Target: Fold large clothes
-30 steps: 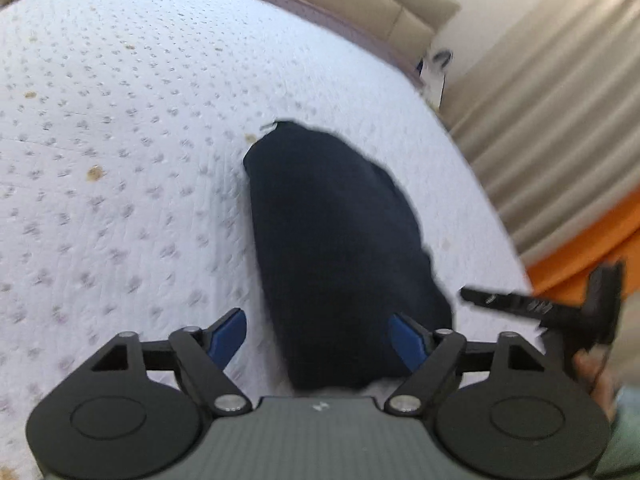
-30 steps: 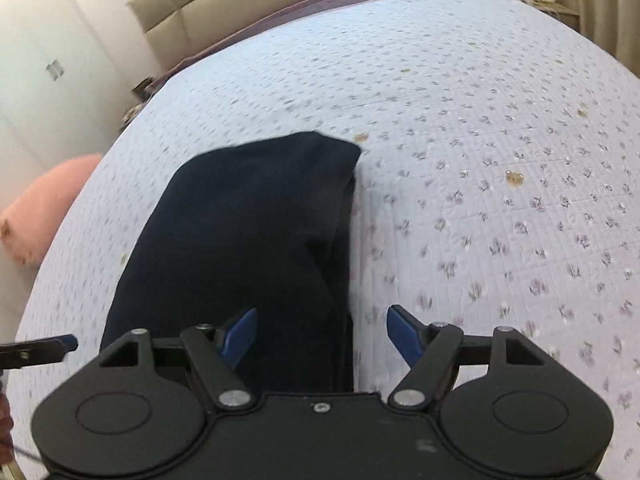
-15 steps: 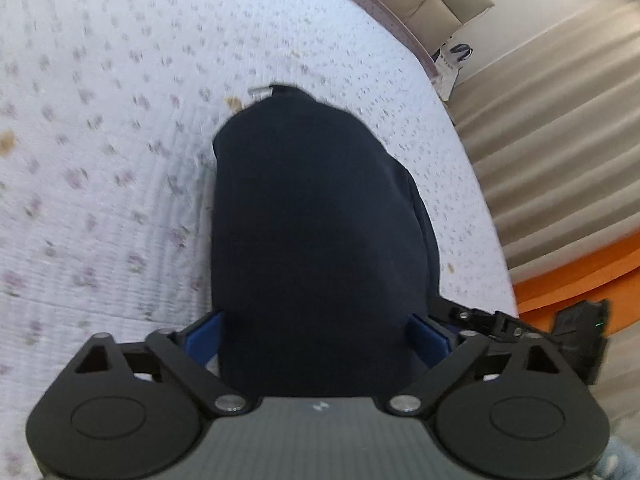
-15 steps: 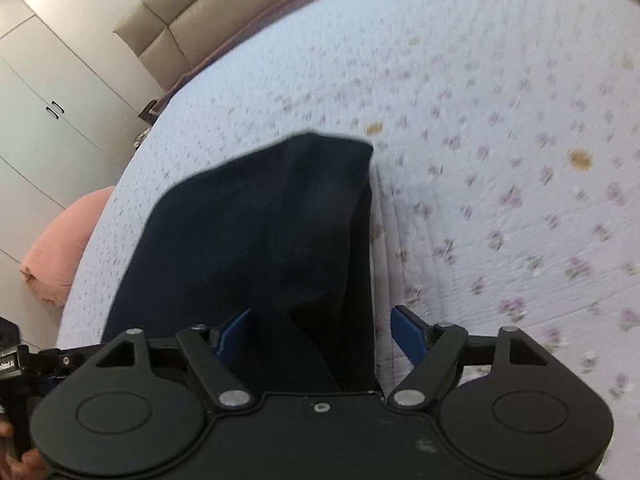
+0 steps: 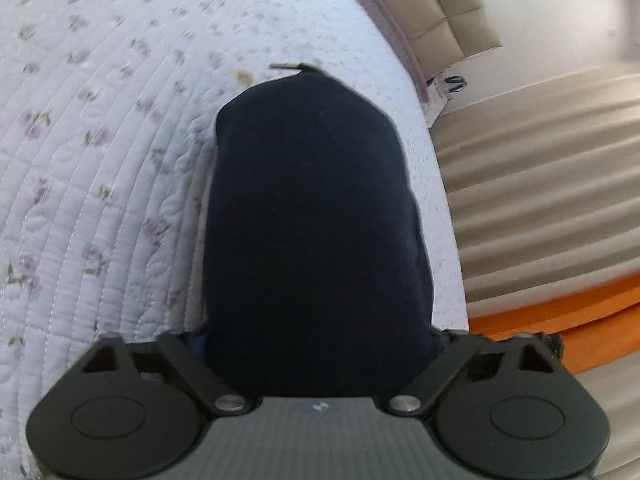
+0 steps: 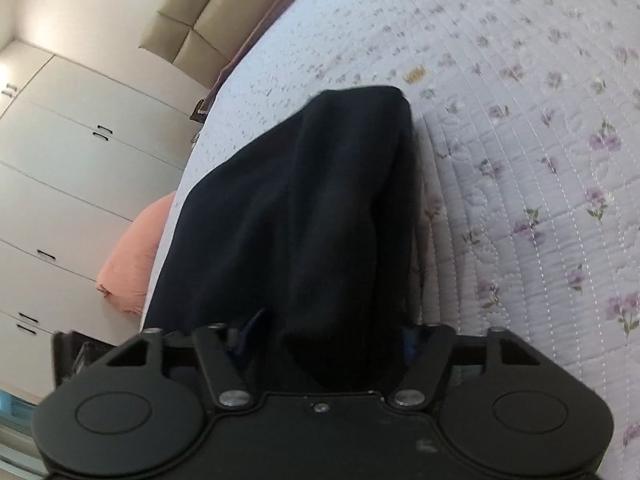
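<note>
A folded dark navy garment [image 5: 316, 224] lies on a white quilted bedspread [image 5: 100, 152] with small purple flowers. In the left wrist view its near end fills the space between the fingers of my left gripper [image 5: 318, 340], whose jaws stand wide and whose blue pads are hidden by cloth. In the right wrist view the same garment [image 6: 304, 216] runs into my right gripper [image 6: 328, 336]. Its jaws also stand wide around the near end, with one blue pad [image 6: 250, 326] peeking out at the left.
Beige curtains [image 5: 540, 184] and an orange strip [image 5: 560, 312] lie past the bed's right edge. A tan padded headboard [image 6: 200, 28], white wardrobe doors [image 6: 72, 168] and a pink cushion [image 6: 132, 256] lie past the left edge. The bedspread [image 6: 540, 160] stretches to the right.
Both grippers have moved forward and down onto the garment's near end, so the cloth now lies between their fingers. The jaws have stayed wide.
</note>
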The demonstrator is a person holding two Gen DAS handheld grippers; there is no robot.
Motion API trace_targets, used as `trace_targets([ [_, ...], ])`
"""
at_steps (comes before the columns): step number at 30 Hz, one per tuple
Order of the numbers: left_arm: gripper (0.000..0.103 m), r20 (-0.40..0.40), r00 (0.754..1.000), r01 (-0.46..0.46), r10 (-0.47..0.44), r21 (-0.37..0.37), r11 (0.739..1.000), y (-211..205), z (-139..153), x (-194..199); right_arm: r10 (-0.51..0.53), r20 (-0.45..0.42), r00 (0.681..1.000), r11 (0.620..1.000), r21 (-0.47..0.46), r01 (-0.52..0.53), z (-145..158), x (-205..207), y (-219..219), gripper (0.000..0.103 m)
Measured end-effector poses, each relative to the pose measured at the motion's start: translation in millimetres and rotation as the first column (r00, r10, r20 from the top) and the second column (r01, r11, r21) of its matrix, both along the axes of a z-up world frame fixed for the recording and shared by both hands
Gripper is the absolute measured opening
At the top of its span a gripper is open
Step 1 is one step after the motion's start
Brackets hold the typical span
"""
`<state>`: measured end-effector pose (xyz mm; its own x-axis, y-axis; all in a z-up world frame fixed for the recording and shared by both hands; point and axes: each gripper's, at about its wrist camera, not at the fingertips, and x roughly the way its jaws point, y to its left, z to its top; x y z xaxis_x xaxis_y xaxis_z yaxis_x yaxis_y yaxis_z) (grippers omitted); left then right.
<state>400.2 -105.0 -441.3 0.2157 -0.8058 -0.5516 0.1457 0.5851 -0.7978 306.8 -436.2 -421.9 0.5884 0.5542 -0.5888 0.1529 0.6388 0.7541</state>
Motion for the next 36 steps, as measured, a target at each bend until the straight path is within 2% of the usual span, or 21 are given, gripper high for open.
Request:
trace_targets([
  [2, 0.064, 0.032, 0.999, 0.000, 0.002, -0.064, 0.998, 11, 4, -4, -0.011, 0.023, 1.000, 1.000, -0.001, 0.011, 9, -7, 3, 0.057],
  [3, 0.062, 0.029, 1.000, 0.003, 0.000, -0.095, 0.995, 17, 6, -6, -0.014, 0.037, 0.999, 1.000, 0.009, 0.013, 16, -10, 5, 0.055],
  [5, 0.062, 0.036, 0.999, 0.006, 0.000, -0.142, 0.990, 32, 15, -13, 0.012, 0.078, 0.997, 1.000, -0.015, -0.011, 37, -15, 16, 0.053],
  [9, 0.062, 0.055, 0.998, 0.030, -0.021, -0.171, 0.985, 78, 46, -31, 0.079, 0.135, 0.988, 0.995, -0.075, -0.069, 87, -38, 59, 0.053],
  [13, 0.063, 0.069, 0.995, 0.075, -0.067, -0.123, 0.990, 132, 79, -57, 0.096, 0.131, 0.987, 0.994, -0.073, -0.087, 116, -69, 110, 0.053],
  [16, 0.063, 0.078, 0.993, 0.093, -0.088, -0.070, 0.993, 173, 86, -74, 0.093, 0.116, 0.989, 0.995, -0.056, -0.087, 119, -90, 156, 0.053],
  [19, 0.064, 0.068, 0.995, 0.074, -0.073, -0.008, 0.997, 206, 74, -86, 0.078, 0.067, 0.995, 0.996, -0.037, -0.076, 102, -96, 195, 0.053],
  [22, 0.065, 0.012, 0.999, 0.029, -0.029, 0.035, 0.999, 230, 42, -95, 0.075, 0.000, 0.997, 0.995, -0.067, -0.074, 70, -91, 224, 0.053],
  [24, 0.073, 0.010, 1.000, -0.004, 0.004, 0.070, 0.998, 241, 21, -102, 0.048, -0.046, 0.998, 0.995, -0.081, -0.051, 50, -88, 234, 0.055],
  [25, 0.074, -0.025, 0.999, -0.037, 0.039, 0.047, 0.998, 249, 14, -103, 0.030, -0.057, 0.998, 0.997, -0.070, -0.034, 45, -87, 235, 0.058],
  [26, 0.074, -0.064, 0.996, -0.062, 0.063, 0.018, 0.998, 256, 12, -102, 0.012, -0.070, 0.997, 0.998, -0.057, -0.016, 44, -86, 234, 0.065],
  [27, 0.073, -0.084, 0.994, -0.074, 0.074, 0.008, 0.997, 263, 15, -102, -0.005, -0.086, 0.996, 0.999, -0.054, 0.000, 48, -85, 233, 0.066],
  [28, 0.073, -0.073, 0.995, -0.071, 0.073, 0.023, 0.997, 268, 24, -103, -0.013, -0.094, 0.995, 0.998, -0.065, 0.007, 53, -88, 233, 0.066],
  [32, 0.073, 0.023, 0.999, -0.047, 0.044, 0.138, 0.989, 295, 76, -113, -0.026, -0.081, 0.996, 0.975, -0.224, 0.007, 108, -102, 236, 0.067],
  [34, 0.072, 0.070, 0.997, -0.039, 0.030, 0.130, 0.991, 298, 102, -124, -0.015, -0.042, 0.999, 0.951, -0.309, 0.001, 139, -117, 246, 0.066],
  [36, 0.067, 0.121, 0.993, -0.019, 0.004, 0.120, 0.993, 288, 123, -139, 0.006, -0.023, 1.000, 0.927, -0.374, -0.014, 156, -133, 264, 0.066],
])
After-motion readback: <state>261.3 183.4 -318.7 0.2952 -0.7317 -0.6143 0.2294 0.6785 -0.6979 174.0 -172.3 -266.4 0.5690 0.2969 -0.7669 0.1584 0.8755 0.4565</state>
